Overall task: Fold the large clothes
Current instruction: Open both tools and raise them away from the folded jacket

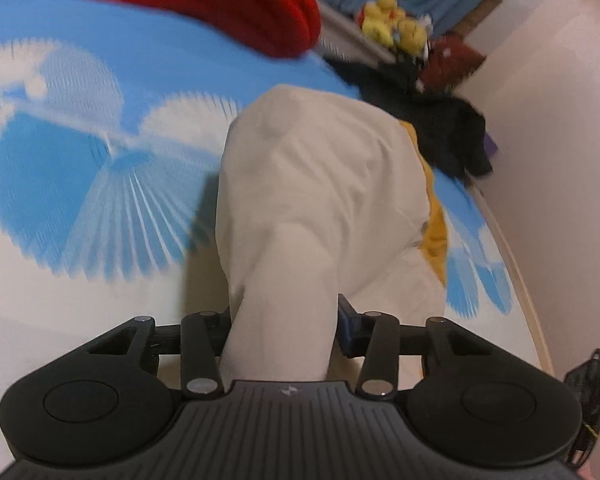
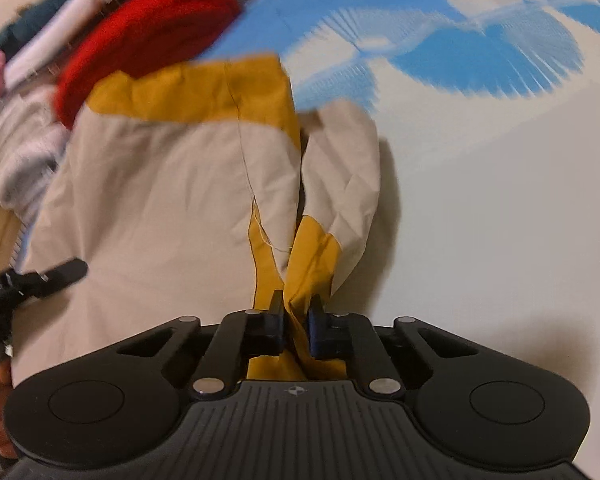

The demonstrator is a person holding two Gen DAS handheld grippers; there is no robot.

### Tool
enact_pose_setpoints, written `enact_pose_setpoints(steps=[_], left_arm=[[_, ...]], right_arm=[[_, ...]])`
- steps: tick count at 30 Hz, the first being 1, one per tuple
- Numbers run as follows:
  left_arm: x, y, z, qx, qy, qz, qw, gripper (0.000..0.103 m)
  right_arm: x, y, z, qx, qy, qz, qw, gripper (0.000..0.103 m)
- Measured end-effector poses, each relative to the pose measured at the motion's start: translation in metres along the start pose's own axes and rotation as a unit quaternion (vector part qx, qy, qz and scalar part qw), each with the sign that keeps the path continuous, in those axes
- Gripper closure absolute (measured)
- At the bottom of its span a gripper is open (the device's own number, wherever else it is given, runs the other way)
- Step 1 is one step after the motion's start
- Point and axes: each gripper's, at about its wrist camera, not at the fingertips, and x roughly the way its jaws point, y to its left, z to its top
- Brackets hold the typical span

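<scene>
A large cream and mustard-yellow garment (image 1: 320, 184) lies on the blue and white bed sheet (image 1: 60, 152). In the left wrist view my left gripper (image 1: 284, 328) is shut on a cream fold of it, which rises between the fingers and hides the left fingertip. In the right wrist view my right gripper (image 2: 296, 324) is shut on a bunched mustard-yellow part of the same garment (image 2: 160, 192). The other gripper (image 2: 40, 278) shows at the left edge of the right wrist view, over the cream cloth.
A red garment (image 1: 220, 0) lies at the far end of the bed, also in the right wrist view (image 2: 140, 28). Black clothes (image 1: 448, 128) and yellow plush toys (image 1: 396, 28) lie by the wall. Pale clothes (image 2: 20, 140) are piled at the left.
</scene>
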Motion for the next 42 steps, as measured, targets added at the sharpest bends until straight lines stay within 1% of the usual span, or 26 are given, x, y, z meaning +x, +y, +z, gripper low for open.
enact_pose_setpoints(steps=[4,7,9,10,11,12,15,16,18,19,20,22,24,25,26,27,28,29,30,31,33,35,37,39,41,42], left_arm=[[-0.005,0.021,0.031,-0.010,-0.044,0.022,0.9988,0.050],[-0.011,0.032,0.051,-0.024,-0.079,0.061,0.9947,0.039],[-0.026,0.038,0.061,-0.019,-0.118,0.081,0.9895,0.029],[-0.036,0.039,0.065,-0.015,-0.129,0.091,0.9874,0.027],[-0.043,0.039,0.067,-0.014,-0.120,0.100,0.9876,0.025],[-0.046,0.039,0.069,-0.014,-0.095,0.105,0.9898,0.025],[-0.046,0.036,0.053,-0.002,-0.034,0.085,0.9958,0.026],[-0.040,0.035,0.046,0.014,-0.009,0.091,0.9957,0.027],[-0.019,0.032,0.024,0.077,0.048,0.120,0.9886,0.024],[-0.017,0.032,0.017,0.091,0.049,0.136,0.9853,0.024],[-0.021,0.030,0.015,0.089,0.049,0.148,0.9837,0.026],[-0.045,0.017,0.014,0.095,0.029,0.126,0.9871,0.029],[-0.063,0.004,0.007,0.125,0.016,0.102,0.9867,0.029],[-0.063,0.001,0.000,0.143,0.028,0.105,0.9837,0.029],[-0.057,0.003,-0.010,0.159,0.051,0.120,0.9787,0.028],[-0.047,0.009,-0.022,0.168,0.081,0.137,0.9729,0.020],[-0.041,0.016,-0.031,0.160,0.096,0.146,0.9714,0.017],[-0.039,0.020,-0.035,0.142,0.101,0.152,0.9728,0.016],[-0.046,0.022,-0.036,0.121,0.095,0.154,0.9761,0.016],[-0.057,0.018,-0.036,0.116,0.089,0.154,0.9772,0.016],[-0.086,-0.006,-0.040,0.155,0.059,0.166,0.9721,0.016],[-0.123,-0.029,-0.045,0.193,0.008,0.183,0.9641,0.012],[-0.166,-0.050,-0.056,0.197,-0.048,0.189,0.9608,0.001],[-0.208,-0.070,-0.070,0.196,-0.099,0.186,0.9578,0.000],[-0.240,-0.088,-0.089,0.198,-0.130,0.188,0.9532,0.000],[-0.256,-0.095,-0.100,0.198,-0.143,0.190,0.9508,0.000]], right_arm=[[0.011,0.036,0.023,-0.031,-0.058,0.023,0.998,0.098],[0.025,0.058,0.040,-0.035,-0.091,0.021,0.995,0.098],[0.036,0.063,0.046,-0.031,-0.096,0.008,0.995,0.098],[0.042,0.063,0.047,-0.024,-0.093,0.005,0.995,0.098],[0.045,0.062,0.046,-0.022,-0.087,0.004,0.996,0.098],[0.048,0.063,0.045,-0.026,-0.081,-0.002,0.996,0.098],[0.053,0.062,0.047,-0.052,-0.081,-0.021,0.995,0.091],[0.050,0.061,0.048,-0.054,-0.080,-0.022,0.995,0.084],[0.045,0.058,0.047,-0.052,-0.087,-0.031,0.994,0.083],[0.039,0.056,0.047,-0.050,-0.092,-0.033,0.994,0.082],[0.033,0.055,0.047,-0.046,-0.098,-0.032,0.994,0.082],[0.017,0.054,0.046,-0.041,-0.116,-0.018,0.992,0.082],[0.002,0.059,0.041,-0.049,-0.128,0.009,0.991,0.082],[-0.003,0.063,0.037,-0.060,-0.127,0.022,0.990,0.081],[-0.005,0.066,0.031,-0.069,-0.124,0.031,0.989,0.079],[-0.005,0.068,0.023,-0.073,-0.114,0.037,0.990,0.078],[0.000,0.069,0.015,-0.074,-0.090,0.033,0.993,0.078],[0.012,0.068,0.005,-0.078,-0.049,0.016,0.996,0.078],[0.022,0.065,-0.002,-0.085,-0.020,-0.005,0.996,0.078],[0.029,0.060,-0.011,-0.094,-0.003,-0.039,0.995,0.076],[0.021,0.057,-0.016,-0.102,-0.010,-0.075,0.992,0.075],[-0.009,0.063,-0.009,-0.102,-0.054,-0.087,0.990,0.074],[-0.056,0.077,-0.003,-0.103,-0.122,-0.086,0.984,0.074],[-0.098,0.094,-0.007,-0.112,-0.178,-0.086,0.974,0.072],[-0.141,0.111,-0.022,-0.126,-0.227,-0.089,0.962,0.060],[-0.162,0.119,-0.035,-0.134,-0.250,-0.094,0.954,0.057]])
